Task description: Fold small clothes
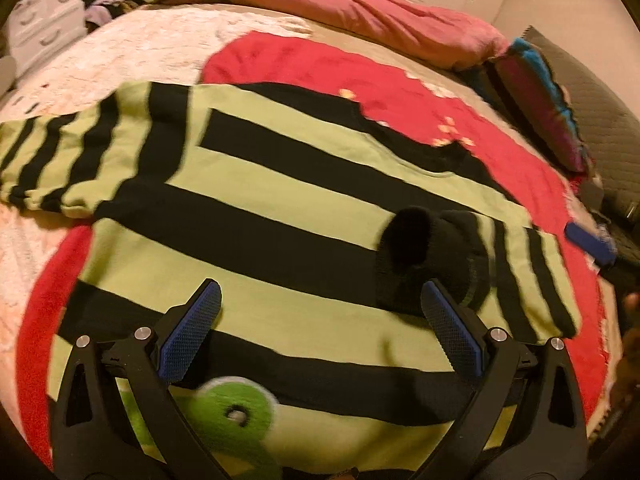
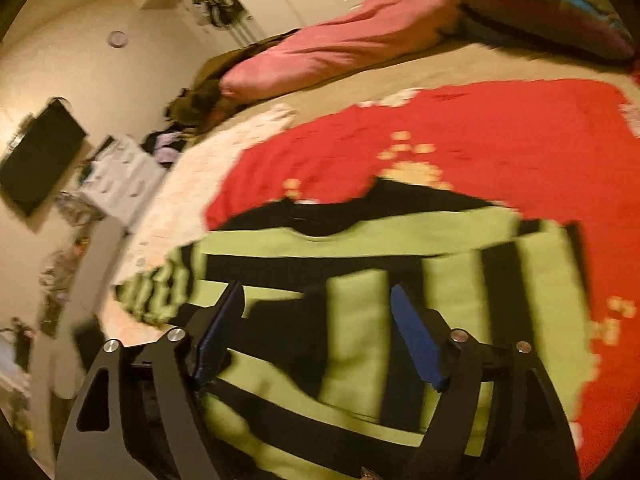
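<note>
Hovering over the striped sweater (image 1: 280, 200), left tongs (image 1: 320, 300) and right tongs (image 2: 318, 300) gape wide, gripping nothing

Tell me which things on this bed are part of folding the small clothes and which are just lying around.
Part of the job:
striped sweater
left gripper, open above it
right gripper, open over the folded sleeve

Just lying about:
red blanket
pink pillow
blue and purple cushion
white drawers
black knitted item with a pompom, role unclear
</note>
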Motion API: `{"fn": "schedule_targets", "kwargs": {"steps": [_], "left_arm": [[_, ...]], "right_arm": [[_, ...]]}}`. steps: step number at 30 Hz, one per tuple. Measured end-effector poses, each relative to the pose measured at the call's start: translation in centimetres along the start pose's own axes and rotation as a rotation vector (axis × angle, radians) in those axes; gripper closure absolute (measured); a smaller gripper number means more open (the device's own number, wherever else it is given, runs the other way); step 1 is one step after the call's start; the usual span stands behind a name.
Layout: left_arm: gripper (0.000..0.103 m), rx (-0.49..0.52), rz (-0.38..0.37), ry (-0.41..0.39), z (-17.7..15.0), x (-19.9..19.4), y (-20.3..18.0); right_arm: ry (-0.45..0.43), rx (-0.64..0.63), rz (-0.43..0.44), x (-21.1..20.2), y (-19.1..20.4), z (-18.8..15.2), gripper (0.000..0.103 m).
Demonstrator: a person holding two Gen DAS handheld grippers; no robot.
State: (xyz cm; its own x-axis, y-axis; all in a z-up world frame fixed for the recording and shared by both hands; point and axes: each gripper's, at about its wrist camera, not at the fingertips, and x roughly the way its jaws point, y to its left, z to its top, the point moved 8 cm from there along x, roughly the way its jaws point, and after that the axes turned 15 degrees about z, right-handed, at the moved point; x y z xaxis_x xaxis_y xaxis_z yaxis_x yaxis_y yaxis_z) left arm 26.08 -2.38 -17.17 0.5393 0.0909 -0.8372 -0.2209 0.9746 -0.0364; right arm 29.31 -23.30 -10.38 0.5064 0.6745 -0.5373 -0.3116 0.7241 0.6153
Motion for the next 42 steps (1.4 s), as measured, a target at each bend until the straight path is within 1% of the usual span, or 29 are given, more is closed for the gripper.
{"fn": "schedule_targets", "kwargs": {"steps": [2,4,5,7,10,14,17,20,22,24,25,26,27,28,30,32,35,37,38,39,42], "left_arm": [[0.009,0.009,-0.030,-0.002,-0.1,-0.3,-0.8],[0.009,0.019,-0.058,0.005,-0.3,-0.4,-1.7],[0.009,0.021,-0.069,0.009,-0.3,-0.5,-2.1],[0.009,0.024,-0.093,0.025,-0.4,-0.4,-2.9],[0.009,0.031,-0.115,0.044,-0.5,-0.3,-4.1],[0.009,0.033,-0.122,0.088,-0.5,0.8,-5.3],[0.009,0.012,-0.128,0.135,-0.4,1.9,-6.3],[0.010,-0.017,-0.110,0.180,-0.3,3.0,-6.8],[0.012,-0.047,-0.101,0.192,-0.1,3.6,-7.1],[0.023,-0.060,-0.093,0.193,-0.1,3.8,-7.2],[0.040,-0.050,-0.089,0.183,-0.1,3.9,-7.4],[0.053,-0.031,-0.077,0.169,-0.2,3.9,-7.5],[0.056,-0.013,-0.070,0.161,-0.3,4.0,-7.5],[0.061,0.003,-0.076,0.147,-0.4,3.9,-7.5],[0.066,0.016,-0.101,0.119,-0.3,3.4,-7.4],[0.074,0.025,-0.120,0.085,0.2,2.6,-7.4],[0.075,0.039,-0.093,-0.005,1.6,0.9,-6.8],[0.075,0.038,-0.057,-0.087,3.1,-1.0,-5.4],[0.075,0.039,-0.042,-0.111,3.6,-1.4,-5.0],[0.075,0.035,-0.008,-0.152,4.5,-2.2,-3.8],[0.075,0.031,0.068,-0.196,5.8,-2.6,-1.5]], "right_arm": [[-0.008,-0.039,-0.091,-1.3,-1.5,-0.7,0.023],[-0.013,-0.068,-0.168,-2.5,-2.8,-1.4,0.019],[-0.018,-0.076,-0.201,-3.1,-3.4,-1.7,0.017],[-0.026,-0.075,-0.230,-4.0,-4.3,-2.3,0.016],[-0.026,-0.031,-0.232,-4.8,-5.7,-3.2,0.015],[-0.036,0.021,-0.238,-5.8,-7.2,-4.1,0.014],[-0.044,0.045,-0.234,-6.1,-7.5,-4.5,0.014],[-0.046,0.041,-0.227,-6.1,-7.1,-4.4,0.014],[-0.049,0.038,-0.221,-6.1,-6.9,-4.3,0.014],[-0.048,0.037,-0.214,-6.0,-6.6,-4.4,0.014],[-0.044,0.036,-0.211,-5.9,-6.4,-4.5,0.014],[-0.043,0.034,-0.211,-5.9,-6.3,-4.6,0.014],[-0.043,0.033,-0.210,-5.9,-6.3,-4.6,0.014],[-0.043,0.035,-0.211,-5.9,-6.3,-4.7,0.014],[-0.041,0.041,-0.220,-5.8,-6.5,-4.9,0.014],[-0.035,0.055,-0.217,-5.5,-6.7,-5.1,0.014],[-0.029,0.051,-0.217,-5.3,-6.5,-5.1,0.014],[-0.027,0.041,-0.216,-5.1,-6.1,-5.0,0.014],[-0.027,0.039,-0.213,-5.0,-6.0,-5.0,0.014],[-0.025,0.035,-0.206,-4.7,-5.7,-5.0,0.014],[-0.002,0.019,-0.196,-3.7,-5.1,-5.3,0.014]]}}
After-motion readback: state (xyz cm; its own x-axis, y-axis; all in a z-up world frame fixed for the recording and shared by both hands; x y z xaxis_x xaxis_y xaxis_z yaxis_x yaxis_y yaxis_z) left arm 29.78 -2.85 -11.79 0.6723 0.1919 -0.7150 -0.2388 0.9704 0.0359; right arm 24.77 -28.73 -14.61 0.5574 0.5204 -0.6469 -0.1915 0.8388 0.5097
